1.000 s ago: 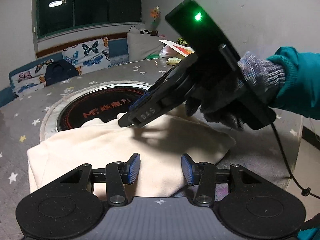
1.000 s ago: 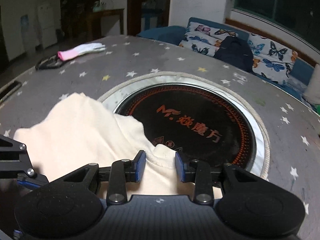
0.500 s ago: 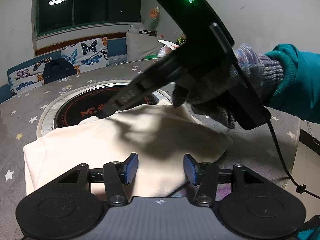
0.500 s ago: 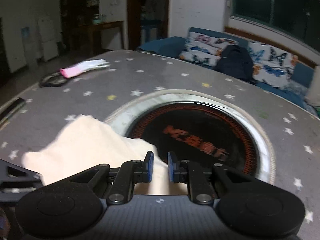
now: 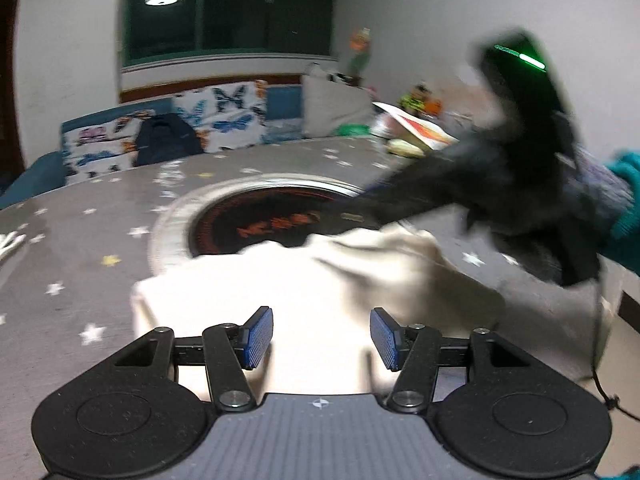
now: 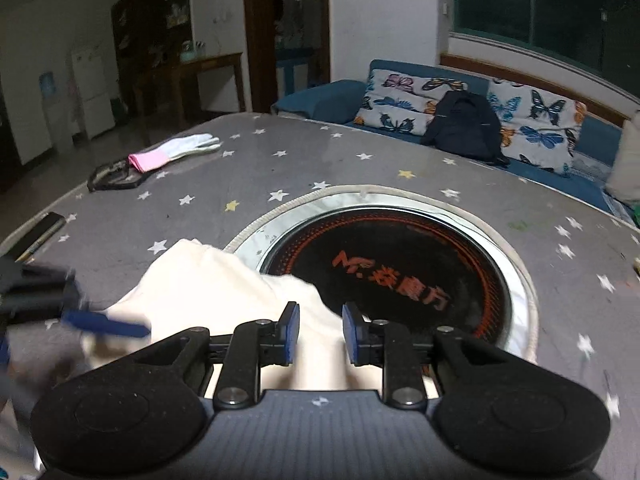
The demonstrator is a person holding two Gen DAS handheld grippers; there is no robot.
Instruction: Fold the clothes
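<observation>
The cream garment [image 6: 208,284] lay on the starred surface [image 6: 224,176], overlapping the round cooktop [image 6: 400,272]. The left tool [image 5: 321,334] and the right tool [image 6: 319,330] both stood apart over it, gripping nothing. A white glove [image 6: 176,150] lay well apart.

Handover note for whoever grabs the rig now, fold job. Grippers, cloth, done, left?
Left gripper: open, empty, over the near edge of the cream garment.
Right gripper: open, nothing clamped, cloth under its fingers.
Garment lies bunched on the starred table, partly over the round hotplate.
Done: one rough fold, by its look.
Left: flatten, finish folding.
</observation>
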